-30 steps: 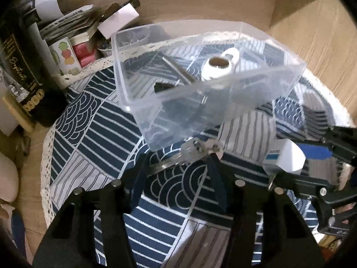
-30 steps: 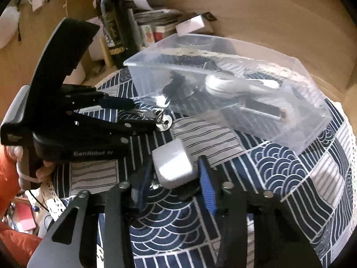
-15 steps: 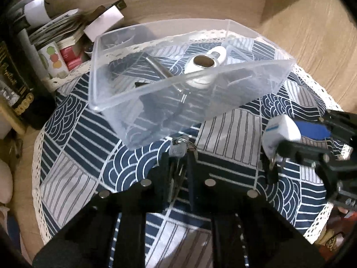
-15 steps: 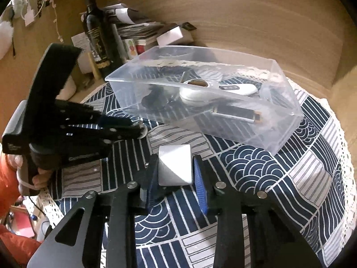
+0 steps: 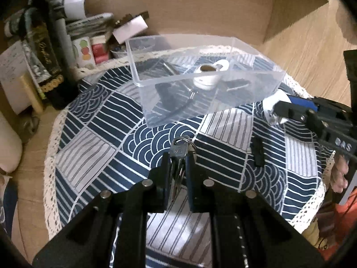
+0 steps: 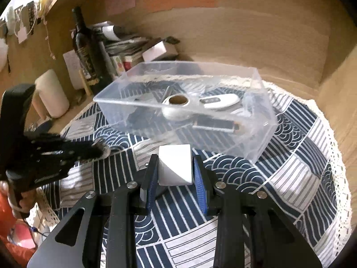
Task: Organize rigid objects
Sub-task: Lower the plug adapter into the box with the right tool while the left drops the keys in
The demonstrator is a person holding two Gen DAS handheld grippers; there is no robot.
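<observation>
A clear plastic bin point(image 5: 276, 82) point(image 6: 263, 125) stands on the round table and holds a white round gadget point(image 6: 176, 109), a white remote point(image 6: 221, 100) and a dark stick point(image 6: 214, 124). My left gripper point(image 5: 178, 163) is shut on a bunch of keys point(image 5: 179, 150) and holds it above the cloth, in front of the bin. My right gripper point(image 6: 175, 167) is shut on a white cube charger point(image 6: 175, 164), also lifted in front of the bin. The charger shows in the left wrist view point(image 5: 271, 103) too. A small black clip point(image 5: 256, 150) lies on the cloth.
A blue and white patterned cloth point(image 5: 93, 147) covers the table. Dark bottles point(image 5: 44, 51) point(image 6: 86, 51), books and boxes point(image 5: 91, 44) crowd the back left. A white cylinder point(image 6: 50, 93) stands at the left. Wooden walls close the back and right.
Both grippers have closed on their objects and risen: the left lifted the keys off the cloth, the right lifted the charger. Both views now look at the bin from higher up.
</observation>
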